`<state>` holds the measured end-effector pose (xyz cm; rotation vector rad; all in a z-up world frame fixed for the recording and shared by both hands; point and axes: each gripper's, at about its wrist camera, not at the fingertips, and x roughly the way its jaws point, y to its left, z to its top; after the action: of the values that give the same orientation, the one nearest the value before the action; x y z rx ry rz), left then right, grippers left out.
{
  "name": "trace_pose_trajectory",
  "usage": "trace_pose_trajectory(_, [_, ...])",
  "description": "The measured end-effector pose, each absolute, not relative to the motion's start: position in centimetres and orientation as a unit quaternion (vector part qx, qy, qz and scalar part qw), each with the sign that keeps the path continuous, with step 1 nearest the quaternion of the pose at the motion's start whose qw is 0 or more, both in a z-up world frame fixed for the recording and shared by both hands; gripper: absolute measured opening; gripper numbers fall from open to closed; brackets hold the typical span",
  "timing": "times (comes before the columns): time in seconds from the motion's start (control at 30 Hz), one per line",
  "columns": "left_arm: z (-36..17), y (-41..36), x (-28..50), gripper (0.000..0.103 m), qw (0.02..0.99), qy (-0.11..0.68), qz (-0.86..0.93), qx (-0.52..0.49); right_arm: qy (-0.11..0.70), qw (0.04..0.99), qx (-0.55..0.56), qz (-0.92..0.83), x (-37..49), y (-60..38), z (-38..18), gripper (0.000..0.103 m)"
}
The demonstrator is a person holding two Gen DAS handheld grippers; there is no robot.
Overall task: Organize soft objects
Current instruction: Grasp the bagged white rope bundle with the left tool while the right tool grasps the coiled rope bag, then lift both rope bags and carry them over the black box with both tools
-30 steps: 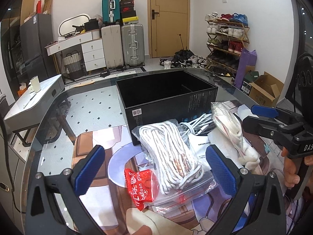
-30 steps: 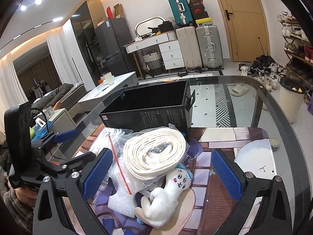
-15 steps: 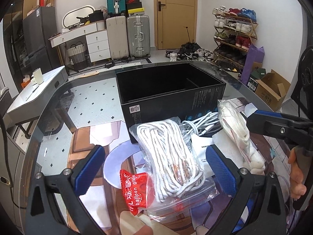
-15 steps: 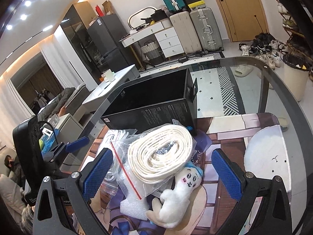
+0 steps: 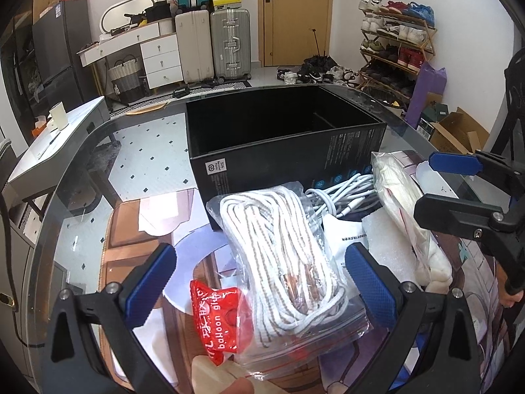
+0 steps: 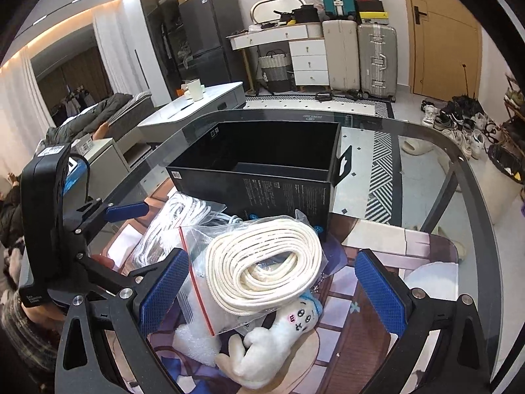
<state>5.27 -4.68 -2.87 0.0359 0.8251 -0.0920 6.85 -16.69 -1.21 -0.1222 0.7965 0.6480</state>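
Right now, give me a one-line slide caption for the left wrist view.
Open left gripper straddling a bagged white rope beside a red balloon packet, black box behind.

white cable [image 5: 341, 193]: mostly hidden under bags | plush toy [image 6: 272, 344]: bottom cut off

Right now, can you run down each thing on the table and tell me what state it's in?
black box: open on top, looks empty
rope bag: lying flat, between the left gripper's fingers, untouched
strap bag: lying coiled, between the right gripper's fingers, untouched
red packet: flat on the table
plush toy: on its side
white cable: loosely bundled
left gripper: open
right gripper: open
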Motion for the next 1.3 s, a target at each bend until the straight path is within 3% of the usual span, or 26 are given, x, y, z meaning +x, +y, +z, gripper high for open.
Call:
trace_pose_trajectory(0.47, [-3.5, -4.1, 5.8, 0.101, 0.907, 0.419, -0.049, 0.005, 0.406, 0.841, -0.09, 0.346, 8.7, -14.4, -2.8, 0.103])
trace_pose_trajectory(0.6, [-3.3, -3.4, 5.8, 0.09, 0.906, 0.419, -0.063, -0.011, 0.413, 0.836, -0.085, 0.351, 9.1, -14.2, -3.0, 0.099])
trace_pose_trajectory(0.67, [-3.4, -3.1, 5.8, 0.089, 0.905, 0.42, -0.063, -0.02, 0.417, 0.833, -0.082, 0.355, 9.1, -14.2, -3.0, 0.091])
trace_pose_trajectory(0.83, [-3.6, -2.8, 5.9, 0.066, 0.902, 0.426, -0.068, -0.027, 0.417, 0.832, -0.083, 0.356, 8.9, -14.2, -2.7, 0.083])
trace_pose_trajectory(1.3, [-3.3, -2.1, 5.4, 0.037, 0.9, 0.426, -0.082, -0.047, 0.411, 0.838, -0.078, 0.35, 7.6, -14.9, -2.1, 0.056])
